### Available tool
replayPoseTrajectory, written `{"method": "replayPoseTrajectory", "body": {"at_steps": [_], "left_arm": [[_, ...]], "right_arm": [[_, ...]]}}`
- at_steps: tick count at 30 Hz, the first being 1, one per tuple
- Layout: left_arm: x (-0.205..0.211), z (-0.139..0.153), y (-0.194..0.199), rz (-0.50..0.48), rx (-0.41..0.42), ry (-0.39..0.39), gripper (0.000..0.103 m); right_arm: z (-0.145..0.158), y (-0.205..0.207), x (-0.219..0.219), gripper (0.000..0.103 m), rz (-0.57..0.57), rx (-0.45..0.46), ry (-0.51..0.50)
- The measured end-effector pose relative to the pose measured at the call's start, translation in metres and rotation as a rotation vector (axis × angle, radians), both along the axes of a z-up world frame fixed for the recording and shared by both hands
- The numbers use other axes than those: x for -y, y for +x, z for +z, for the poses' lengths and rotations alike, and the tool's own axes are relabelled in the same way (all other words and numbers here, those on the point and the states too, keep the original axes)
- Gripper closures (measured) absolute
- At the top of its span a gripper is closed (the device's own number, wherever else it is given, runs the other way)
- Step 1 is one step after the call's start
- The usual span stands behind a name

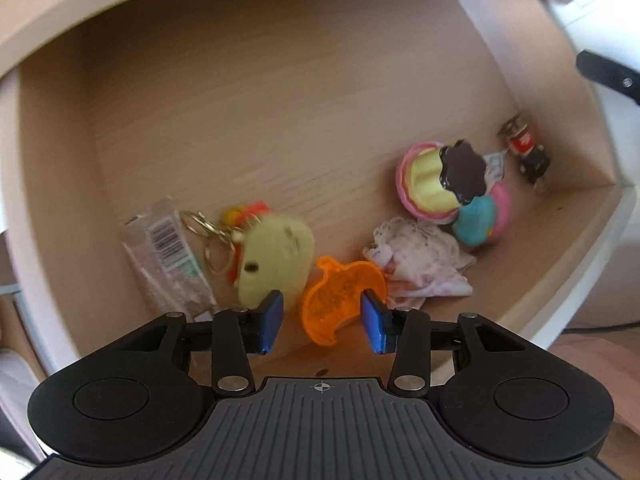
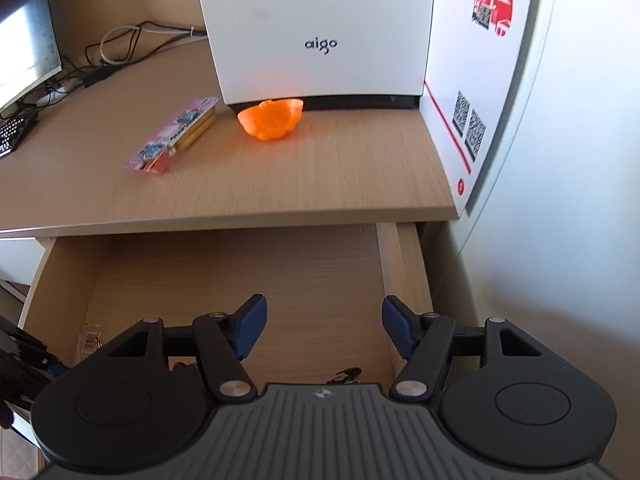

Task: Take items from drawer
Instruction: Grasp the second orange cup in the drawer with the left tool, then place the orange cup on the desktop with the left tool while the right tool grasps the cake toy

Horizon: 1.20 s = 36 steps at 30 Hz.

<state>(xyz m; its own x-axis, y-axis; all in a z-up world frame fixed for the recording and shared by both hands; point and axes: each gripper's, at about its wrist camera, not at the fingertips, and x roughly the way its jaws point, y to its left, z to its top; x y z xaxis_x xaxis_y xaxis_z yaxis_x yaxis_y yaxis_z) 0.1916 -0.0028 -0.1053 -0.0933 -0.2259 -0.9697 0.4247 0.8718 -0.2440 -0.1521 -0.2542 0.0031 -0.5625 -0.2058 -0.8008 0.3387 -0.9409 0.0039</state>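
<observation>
In the left wrist view the open wooden drawer (image 1: 560, 236) holds an orange plastic mould (image 1: 340, 300), a yellow plush keychain (image 1: 276, 260), a clear barcoded packet (image 1: 168, 256), a patterned cloth (image 1: 420, 268), a toy cupcake (image 1: 444, 176) and a small figure (image 1: 528, 152). My left gripper (image 1: 324, 322) points down into the drawer, open, with the orange mould between its blue pads (image 1: 272, 320); the left pad stands apart from it. My right gripper (image 2: 324, 330) hangs open over the drawer (image 2: 240, 272) with nothing between its fingers.
On the desk top (image 2: 280, 184) lie another orange mould (image 2: 272, 120) and a pink packet (image 2: 176, 136), in front of a white box (image 2: 320, 28). A monitor (image 2: 24, 40) and cables (image 2: 120, 48) sit at far left. A white wall closes the right side.
</observation>
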Motion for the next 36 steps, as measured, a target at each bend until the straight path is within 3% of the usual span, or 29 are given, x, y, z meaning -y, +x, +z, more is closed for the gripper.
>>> {"method": "replayPoseTrajectory", "body": {"at_steps": [3,4,5,12,16,22,23,24,25,30,36], "left_arm": [[0.014,-0.01,0.0,-0.015,-0.009,0.026,0.07],[0.016,-0.012,0.0,-0.009,-0.001,0.03,0.091],[0.018,-0.013,-0.001,-0.008,0.001,0.02,0.092],[-0.009,0.016,-0.011,0.053,0.063,-0.093,0.093],[-0.034,0.039,-0.019,0.149,0.101,-0.159,0.093],[-0.063,0.054,-0.028,0.234,0.149,-0.193,0.093],[-0.062,0.054,-0.031,0.243,0.151,-0.2,0.093],[-0.06,0.054,-0.034,0.247,0.151,-0.206,0.093],[-0.065,0.055,-0.034,0.244,0.152,-0.211,0.093],[-0.062,0.064,-0.039,0.218,0.186,-0.224,0.093],[-0.032,0.111,-0.012,0.158,0.33,-0.314,0.094]], "right_arm": [[-0.004,0.0,0.003,0.039,0.016,0.021,-0.004],[-0.006,0.0,0.004,0.039,0.021,0.036,-0.008],[-0.008,0.0,0.006,0.039,0.029,0.056,-0.013],[-0.025,0.005,0.034,0.038,0.127,0.204,-0.068],[-0.041,0.004,0.055,0.038,0.172,0.273,-0.055],[-0.064,-0.001,0.087,0.038,0.221,0.355,-0.011],[-0.069,-0.001,0.091,0.04,0.222,0.365,0.011],[-0.073,-0.001,0.094,0.048,0.216,0.37,0.038],[-0.075,-0.001,0.096,0.059,0.213,0.366,0.063],[-0.065,0.013,0.092,0.061,0.219,0.317,0.073],[-0.009,0.023,0.054,0.061,0.111,0.19,-0.038]]}}
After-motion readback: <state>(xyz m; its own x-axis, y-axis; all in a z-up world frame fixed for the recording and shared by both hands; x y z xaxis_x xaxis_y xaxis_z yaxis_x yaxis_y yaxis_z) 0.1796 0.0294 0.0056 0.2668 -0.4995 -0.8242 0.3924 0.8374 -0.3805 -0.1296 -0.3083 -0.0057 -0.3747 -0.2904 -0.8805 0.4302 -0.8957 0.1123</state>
